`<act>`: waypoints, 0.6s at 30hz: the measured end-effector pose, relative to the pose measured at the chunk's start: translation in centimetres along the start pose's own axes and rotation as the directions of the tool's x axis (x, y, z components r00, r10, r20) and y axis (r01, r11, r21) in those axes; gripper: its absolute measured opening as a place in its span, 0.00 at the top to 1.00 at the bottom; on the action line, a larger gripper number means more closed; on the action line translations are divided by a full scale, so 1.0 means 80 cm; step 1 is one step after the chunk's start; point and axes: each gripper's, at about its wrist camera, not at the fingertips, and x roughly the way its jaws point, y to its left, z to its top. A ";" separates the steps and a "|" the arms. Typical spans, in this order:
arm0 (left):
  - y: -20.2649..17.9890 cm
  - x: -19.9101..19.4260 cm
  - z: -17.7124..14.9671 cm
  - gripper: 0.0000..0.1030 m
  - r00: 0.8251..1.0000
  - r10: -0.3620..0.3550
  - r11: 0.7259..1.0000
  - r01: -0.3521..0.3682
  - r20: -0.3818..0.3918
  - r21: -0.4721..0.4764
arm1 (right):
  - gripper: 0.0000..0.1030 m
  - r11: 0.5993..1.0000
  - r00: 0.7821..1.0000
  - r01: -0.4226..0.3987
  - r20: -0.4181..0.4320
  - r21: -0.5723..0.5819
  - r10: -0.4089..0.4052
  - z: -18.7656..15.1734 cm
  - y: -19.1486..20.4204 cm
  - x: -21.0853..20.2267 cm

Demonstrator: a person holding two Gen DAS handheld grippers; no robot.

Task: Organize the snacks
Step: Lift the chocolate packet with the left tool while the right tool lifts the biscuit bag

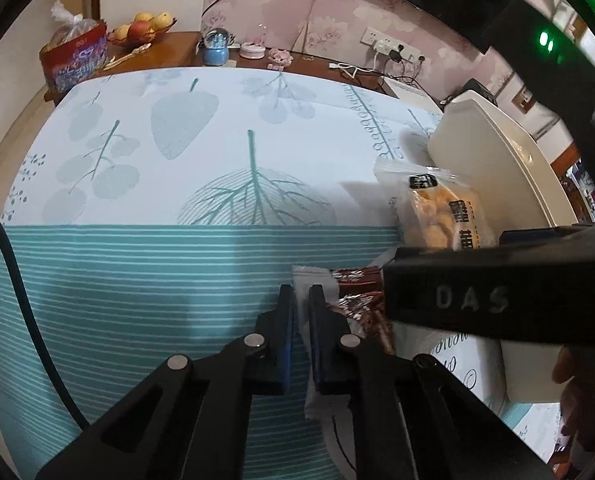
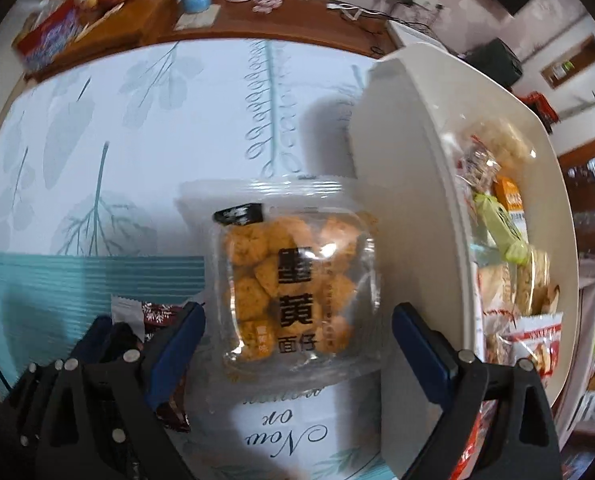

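My left gripper [image 1: 300, 292] is shut on the white sealed edge of a brown snack packet [image 1: 361, 304] that lies on the striped tablecloth. The right gripper's black housing [image 1: 497, 296] hangs just right of it. In the right wrist view my right gripper [image 2: 299, 312] is open, pointing steeply down over a clear pack of yellow snacks [image 2: 293, 280]. Its blue pads [image 2: 177, 344] stand either side of the pack, apart from it. The same pack [image 1: 437, 212] shows beyond the brown packet [image 2: 157, 312]. A white bin [image 2: 409, 160] with several snacks stands to the right.
A white printed box [image 2: 289, 436] lies under the clear pack's near end. The leaf-patterned cloth [image 1: 217, 140] stretches left and back. Behind it a wooden sideboard [image 1: 169, 44] holds a fruit bowl [image 1: 141, 26], a red box [image 1: 75, 60], a blue jar [image 1: 215, 50] and cables. A hand [image 1: 577, 400] shows lower right.
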 end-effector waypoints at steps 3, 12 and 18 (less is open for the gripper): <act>0.013 -0.003 -0.001 0.95 1.000 -0.016 0.999 0.016 -0.004 -0.038 | 0.09 0.999 0.999 0.043 -0.001 -0.033 -0.043 0.000 0.009 0.006; 0.052 -0.016 -0.005 0.95 0.999 -0.045 0.990 0.043 -0.011 -0.137 | 0.23 0.991 0.994 0.106 0.036 -0.079 -0.104 -0.010 0.026 0.005; 0.057 -0.026 -0.007 0.88 0.995 -0.095 0.983 0.090 -0.020 -0.162 | 0.25 0.993 0.996 0.082 0.043 -0.085 -0.079 -0.013 0.020 0.000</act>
